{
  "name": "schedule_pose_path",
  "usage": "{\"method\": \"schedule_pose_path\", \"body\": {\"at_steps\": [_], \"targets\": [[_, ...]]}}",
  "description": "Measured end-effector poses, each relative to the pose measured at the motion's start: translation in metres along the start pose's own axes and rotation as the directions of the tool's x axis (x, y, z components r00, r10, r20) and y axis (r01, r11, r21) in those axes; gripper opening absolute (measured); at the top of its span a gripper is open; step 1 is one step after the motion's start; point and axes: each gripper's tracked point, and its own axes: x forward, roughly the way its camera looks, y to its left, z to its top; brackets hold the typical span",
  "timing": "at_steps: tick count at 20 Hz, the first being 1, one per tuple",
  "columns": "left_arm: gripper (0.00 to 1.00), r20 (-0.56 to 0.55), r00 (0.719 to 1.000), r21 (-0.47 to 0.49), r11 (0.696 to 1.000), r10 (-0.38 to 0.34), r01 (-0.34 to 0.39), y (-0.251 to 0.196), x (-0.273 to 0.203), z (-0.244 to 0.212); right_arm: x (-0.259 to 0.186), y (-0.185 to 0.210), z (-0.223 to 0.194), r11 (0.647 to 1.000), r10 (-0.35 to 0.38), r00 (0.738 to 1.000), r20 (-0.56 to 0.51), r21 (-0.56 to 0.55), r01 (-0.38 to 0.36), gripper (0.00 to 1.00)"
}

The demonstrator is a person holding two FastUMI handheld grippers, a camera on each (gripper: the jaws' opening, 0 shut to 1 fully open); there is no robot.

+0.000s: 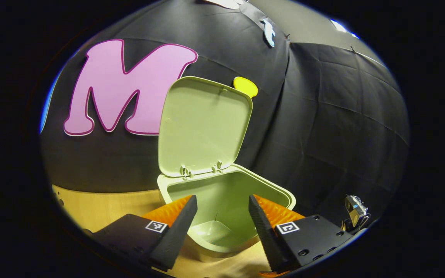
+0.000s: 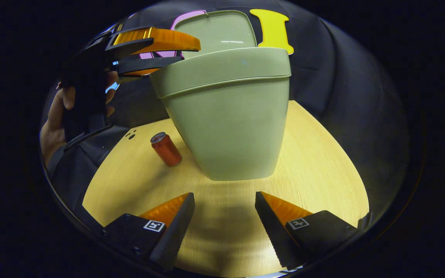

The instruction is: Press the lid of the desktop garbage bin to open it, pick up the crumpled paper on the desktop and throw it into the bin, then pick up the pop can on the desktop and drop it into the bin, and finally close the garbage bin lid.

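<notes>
Both views are dim overall, with warm light falling from above onto the pale wooden tabletop [image 2: 315,162], which glows yellow. The pale green plastic bin [image 2: 230,116] casts a soft shadow toward the camera in front of its base, and its raised lid [image 2: 216,33] carries 1 thin white glare streak. Fisheye distortion bends the tabletop's edges around the bin. Focus stays sharp; the black cloth wall [image 1: 342,116] behind the bin shows faint creases.

The left gripper view peers down close into the open bin [image 1: 226,200] — the right gripper view faces its wall from low over the worktop [image 2: 323,162].
</notes>
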Motion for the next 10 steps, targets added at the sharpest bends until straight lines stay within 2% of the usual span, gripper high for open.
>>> {"method": "schedule_pose_path", "body": {"at_steps": [1, 2, 7, 10], "targets": [[0.94, 0.015, 1.000, 0.002, 1.000, 0.020, -0.020, 0.004, -0.004, 0.003, 0.000, 0.001, 0.001, 1.000, 0.001, 1.000, 0.001, 0.002, -0.001, 0.99], [0.95, 0.028, 0.999, 0.006, 0.999, 0.040, -0.040, 0.010, -0.010, 0.007, 0.000, 0.002, 0.000, 1.000, 0.002, 1.000, 0.001, 0.002, -0.002, 0.99], [0.96, 0.052, 0.990, 0.006, 0.992, 0.129, -0.129, 0.043, -0.045, 0.005, 0.001, 0.014, -0.008, 1.000, 0.013, 1.000, -0.017, -0.014, -0.013, 0.99], [0.96, 0.056, 0.975, -0.004, 0.977, 0.214, -0.214, 0.074, -0.077, -0.002, -0.001, 0.020, -0.009, 1.000, 0.012, 1.000, -0.015, -0.010, -0.012, 0.99]]}}
